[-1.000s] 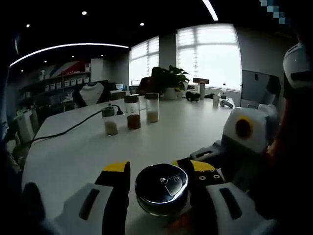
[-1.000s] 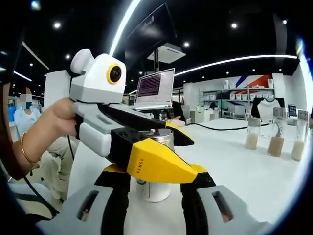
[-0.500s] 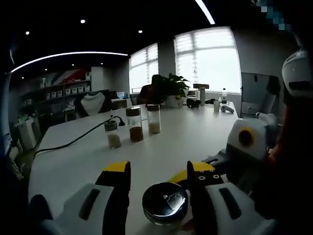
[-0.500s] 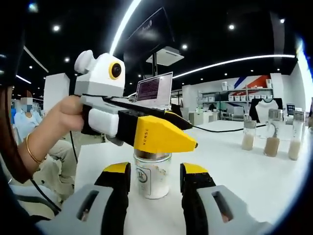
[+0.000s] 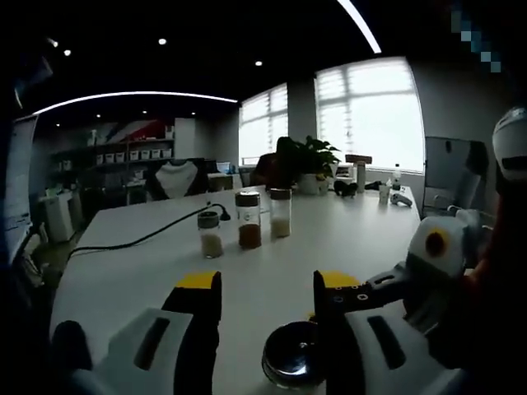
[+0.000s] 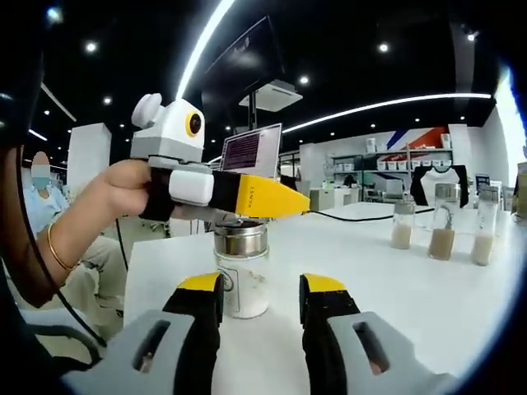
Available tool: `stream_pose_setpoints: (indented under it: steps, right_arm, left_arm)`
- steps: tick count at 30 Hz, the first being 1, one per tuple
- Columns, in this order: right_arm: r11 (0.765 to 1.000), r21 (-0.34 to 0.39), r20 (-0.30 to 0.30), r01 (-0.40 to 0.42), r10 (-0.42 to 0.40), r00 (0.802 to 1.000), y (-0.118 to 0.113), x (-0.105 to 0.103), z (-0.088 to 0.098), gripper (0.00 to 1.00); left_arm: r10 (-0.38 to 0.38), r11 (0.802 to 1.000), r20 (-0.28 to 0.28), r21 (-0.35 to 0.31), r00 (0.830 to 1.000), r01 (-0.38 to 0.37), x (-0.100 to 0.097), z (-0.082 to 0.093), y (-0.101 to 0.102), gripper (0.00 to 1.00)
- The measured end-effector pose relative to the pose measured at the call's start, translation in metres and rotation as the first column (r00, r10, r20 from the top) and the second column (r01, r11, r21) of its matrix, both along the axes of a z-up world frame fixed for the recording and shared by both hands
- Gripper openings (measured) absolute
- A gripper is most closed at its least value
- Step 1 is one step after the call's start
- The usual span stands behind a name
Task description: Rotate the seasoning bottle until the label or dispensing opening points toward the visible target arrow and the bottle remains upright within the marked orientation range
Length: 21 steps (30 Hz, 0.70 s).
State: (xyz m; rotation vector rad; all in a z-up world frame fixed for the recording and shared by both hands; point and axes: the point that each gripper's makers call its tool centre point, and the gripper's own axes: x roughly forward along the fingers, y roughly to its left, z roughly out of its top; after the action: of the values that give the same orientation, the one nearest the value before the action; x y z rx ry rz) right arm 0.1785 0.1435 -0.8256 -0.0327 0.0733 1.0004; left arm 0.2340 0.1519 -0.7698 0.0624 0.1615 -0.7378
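The right hand-held gripper (image 6: 249, 292) has its two yellow-tipped jaws spread apart with nothing between them. The seasoning bottle (image 6: 241, 270) stands just ahead of them, upright on the white worktop (image 6: 395, 288). It has a shiny metal lid and white powder inside.

The left hand-held gripper (image 5: 265, 288) also has its jaws apart and holds nothing. In the right gripper view it (image 6: 280, 202) hangs just above the bottle's lid, with a hand (image 6: 128, 188) around its body. In the left gripper view the bottle's lid (image 5: 295, 364) sits low down, close to the right-side jaw.

No target arrow can be seen on the worktop, so it is hard to say which way the bottle should face.

The bottle looks let go, so this seems to be a pause between turns, or a check of the label. Next, one hand-held gripper would need to close softly on the bottle or lid and twist it without tipping it.

Farther off stand three small jars (image 5: 245, 230) in a row, well apart from the bottle. A black cable (image 5: 140, 239) runs across the worktop.
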Motion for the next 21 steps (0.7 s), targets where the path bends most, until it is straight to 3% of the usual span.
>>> stream_pose_setpoints:
  steps: [15,19,21]
  right_arm:
    - [0.999,-0.004,-0.001,-0.048,0.048,0.999,0.018,-0.001,-0.001,0.34]
    - [0.999,-0.001,-0.006,-0.053,0.053,0.999,0.020,-0.001,-0.002,0.34]
    - [0.998,-0.002,-0.004,-0.057,0.057,0.998,0.021,-0.001,-0.002,0.34]
  left_arm:
    - [0.032,0.999,-0.050,-0.001,0.998,-0.032,-0.017,-0.014,-0.004,0.47]
    - [0.050,0.993,-0.052,0.105,0.997,-0.044,-0.020,-0.027,-0.006,0.46]
    - [0.052,0.993,-0.055,0.107,0.997,-0.046,-0.021,-0.030,-0.010,0.46]
